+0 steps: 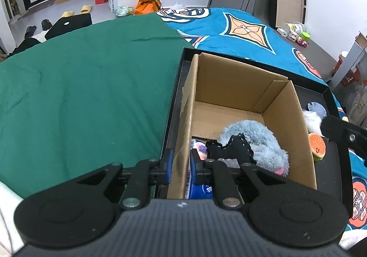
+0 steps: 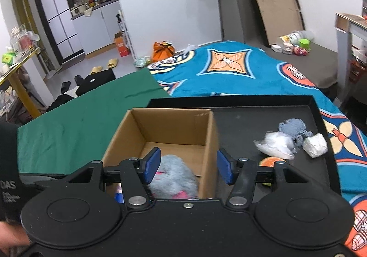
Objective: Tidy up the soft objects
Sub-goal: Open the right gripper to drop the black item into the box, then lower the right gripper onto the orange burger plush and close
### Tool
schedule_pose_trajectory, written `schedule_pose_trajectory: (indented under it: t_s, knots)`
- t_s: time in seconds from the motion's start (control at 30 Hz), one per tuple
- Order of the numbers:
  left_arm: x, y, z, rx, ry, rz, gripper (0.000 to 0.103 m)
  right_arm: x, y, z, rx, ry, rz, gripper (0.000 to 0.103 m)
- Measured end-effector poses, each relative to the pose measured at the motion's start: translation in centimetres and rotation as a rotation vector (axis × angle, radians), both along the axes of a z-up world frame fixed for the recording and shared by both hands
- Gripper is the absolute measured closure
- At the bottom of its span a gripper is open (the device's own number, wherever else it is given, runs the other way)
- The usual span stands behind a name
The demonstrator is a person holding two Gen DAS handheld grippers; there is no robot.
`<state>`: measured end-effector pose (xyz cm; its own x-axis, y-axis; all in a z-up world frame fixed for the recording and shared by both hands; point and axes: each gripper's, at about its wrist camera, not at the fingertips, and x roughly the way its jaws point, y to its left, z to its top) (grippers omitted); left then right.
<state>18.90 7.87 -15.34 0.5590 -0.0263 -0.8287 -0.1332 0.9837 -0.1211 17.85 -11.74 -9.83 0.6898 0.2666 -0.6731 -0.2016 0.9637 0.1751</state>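
Observation:
An open cardboard box (image 1: 229, 87) stands in the left part of a black tray (image 1: 181, 69). My left gripper (image 1: 181, 166) is shut on the box's left wall, one blue pad on each side. Inside lie a fluffy grey plush (image 1: 257, 140), a black stitched soft piece (image 1: 231, 149) and a blue packet (image 1: 201, 188). My right gripper (image 2: 188, 166) is open above the box (image 2: 169, 126). The grey plush (image 2: 174, 176) sits below and between its fingers, untouched. On the tray (image 2: 252, 119) right of the box lie a burger toy (image 2: 271, 161), a white stuffing bag (image 2: 277, 145), a grey-blue cloth toy (image 2: 294, 127) and a white lump (image 2: 315, 144).
The tray rests on a bed, with a green cloth (image 1: 91, 85) to the left and a blue patterned blanket (image 1: 240, 27) behind and to the right. A person's dark sleeve (image 2: 9, 165) is at the left edge. Slippers, bags and small jars lie on the floor beyond.

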Motion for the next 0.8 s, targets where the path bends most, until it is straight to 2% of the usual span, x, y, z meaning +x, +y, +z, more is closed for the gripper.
schedule_pose_trajectory:
  t_s: [0.57, 0.67, 0.8]
  knots:
    - [0.2, -1.4, 0.9, 0.07, -0.011, 0.005, 0.082, 0.9, -6.5, -2.4, 0.019, 0.039, -0.08, 0.042]
    - [0.4, -1.7, 0.9, 0.077, -0.005, 0.011, 0.074, 1.3, -7.6, -3.1, 0.027, 0.048, -0.093, 0.042]
    - [0.5, -2.3, 1.2, 0.098, -0.003, 0.018, 0.059, 1.8, -8.6, -4.3, 0.038, 0.062, -0.105, 0.037]
